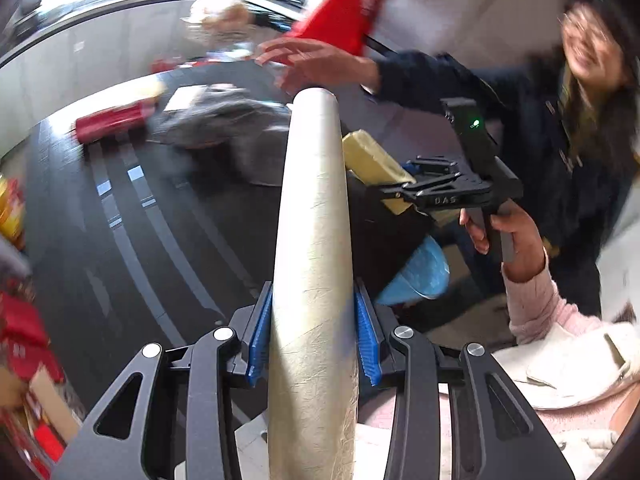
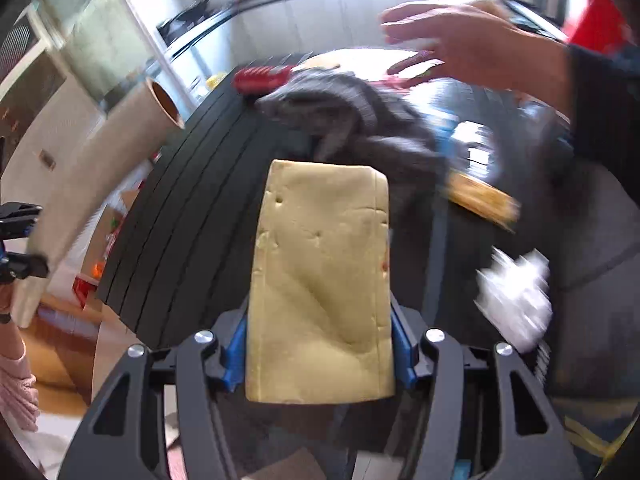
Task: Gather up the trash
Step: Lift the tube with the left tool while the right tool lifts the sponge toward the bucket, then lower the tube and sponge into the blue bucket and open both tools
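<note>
Gripping a long cardboard tube (image 1: 312, 264) between its blue pads, the left gripper (image 1: 314, 340) is clamped on the tube's lower part, and the tube runs up and away from the camera over the dark slatted table (image 1: 120, 216). The right gripper (image 2: 318, 354) is likewise clamped on its own piece of trash, a yellowish foam slab (image 2: 320, 280) that stands up out of the jaws and hides much of the table behind it. Both pieces are off the table and in the air, so the step in hand looks like carrying picked-up trash, not reaching for it. Beyond them the table is cluttered: a grey cloth (image 2: 348, 116) lies in a heap, a red can (image 1: 114, 120) lies on its side near the far edge, and a crumpled white scrap (image 2: 514, 300) sits to the right. A second person's hand (image 1: 316, 64) reaches over the far side of the table near a red bag (image 1: 348, 16). No bin shows clearly in either view, though a blue bag (image 1: 420, 272) hangs below the table edge. The next move calls for bringing both loads over a trash container, keeping the long tube clear of the other person, and only then parting the jaws.
</note>
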The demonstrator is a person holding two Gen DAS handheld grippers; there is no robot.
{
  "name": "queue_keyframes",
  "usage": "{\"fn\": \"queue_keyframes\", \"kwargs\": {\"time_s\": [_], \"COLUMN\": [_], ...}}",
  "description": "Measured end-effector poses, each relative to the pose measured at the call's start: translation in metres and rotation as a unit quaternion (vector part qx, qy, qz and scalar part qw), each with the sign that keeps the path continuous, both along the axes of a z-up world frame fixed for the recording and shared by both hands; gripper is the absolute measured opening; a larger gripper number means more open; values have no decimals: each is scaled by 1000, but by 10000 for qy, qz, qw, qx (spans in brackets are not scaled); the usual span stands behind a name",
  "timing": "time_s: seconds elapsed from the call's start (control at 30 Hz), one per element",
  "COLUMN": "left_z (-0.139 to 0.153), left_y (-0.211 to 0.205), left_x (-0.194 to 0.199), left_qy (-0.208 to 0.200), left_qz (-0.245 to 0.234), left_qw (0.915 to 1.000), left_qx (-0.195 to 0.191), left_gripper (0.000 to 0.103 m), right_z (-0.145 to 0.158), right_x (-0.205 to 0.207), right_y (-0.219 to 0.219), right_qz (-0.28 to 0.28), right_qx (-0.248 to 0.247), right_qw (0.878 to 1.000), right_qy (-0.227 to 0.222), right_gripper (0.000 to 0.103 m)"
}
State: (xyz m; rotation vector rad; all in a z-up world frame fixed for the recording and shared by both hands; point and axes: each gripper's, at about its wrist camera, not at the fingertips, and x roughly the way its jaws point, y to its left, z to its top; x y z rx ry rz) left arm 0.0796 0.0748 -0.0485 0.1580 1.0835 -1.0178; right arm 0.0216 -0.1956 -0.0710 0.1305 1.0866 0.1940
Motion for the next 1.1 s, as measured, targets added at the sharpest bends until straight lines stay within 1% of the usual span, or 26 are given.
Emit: {"fn": "queue_keyframes", "kwargs": {"time_s": [0.07,0.13,0.23,0.3,0.33,0.4,0.43,0.47,0.57,0.6,0.63,0.67,0.7,0.77,0.83,0.9,0.93,1.0,1.03,1.1], "left_z": [-4,-11,-21,-28,-33,-39,-44,-48,-62,-70,-78,-85,-97,-118,-147,-176,-197,-230,-250,-288], "left_y": [-28,-68,-123,-159,-181,-217,-240,-255,-310,-331,-347,-363,-383,-411,-443,-469,-485,-509,-522,-545], "left_x": [-7,-16,-31,-42,-51,-67,-80,-88,-121,-135,-146,-157,-170,-186,-203,-218,-226,-235,-239,-241], "left_qy": [33,104,195,252,290,249,223,226,274,288,297,287,292,349,288,227,221,118,85,132], "left_qz": [-373,-830,-1413,-1750,-1949,-2264,-2469,-2596,-3054,-3200,-3290,-3373,-3452,-3509,-3449,-3377,-3319,-3235,-3178,-2961], "left_qw": [9993,9965,9897,9842,9803,9731,9677,9641,9483,9418,9371,9321,9258,9168,9070,8962,8882,8757,8681,8587], "left_qx": [-1,54,76,111,170,333,450,519,816,986,1130,1286,1514,1874,2399,2869,3169,3583,3811,4180], "left_gripper": [36,36,36,36,36,36,36,36,36,36,36,36,36,36,36,36,36,36,36,36], "right_z": [5,7,8,8,8,11,12,13,16,18,19,20,19,15,5,-4,-9,-22,-31,-42], "right_x": [-30,-63,-122,-164,-177,-216,-232,-245,-286,-300,-310,-327,-338,-363,-377,-390,-393,-399,-402,-407], "right_y": [-27,-54,-88,-109,-115,-134,-142,-148,-165,-173,-180,-185,-192,-210,-224,-237,-241,-248,-252,-256], "right_qz": [-397,-859,-1625,-2181,-2347,-2850,-3062,-3222,-3696,-3859,-3960,-4116,-4234,-4412,-4592,-4666,-4683,-4698,-4708,-4728], "right_qx": [-56,-146,-361,-584,-646,-742,-753,-770,-859,-885,-907,-917,-901,-868,-853,-748,-683,-595,-516,-416], "right_qw": [9992,9961,9857,9737,9693,9548,9480,9425,9236,9165,9119,9046,8991,8907,8818,8790,8789,8792,8795,8794], "right_qy": [-95,-155,-262,-320,-335,-399,-427,-454,-544,-571,-584,-621,-647,-669,-656,-630,-604,-525,-470,-368], "right_gripper": [57,57,57,57,57,57,57,57,57,57,57,57,57,57,57,57,57,57,57,57]}}
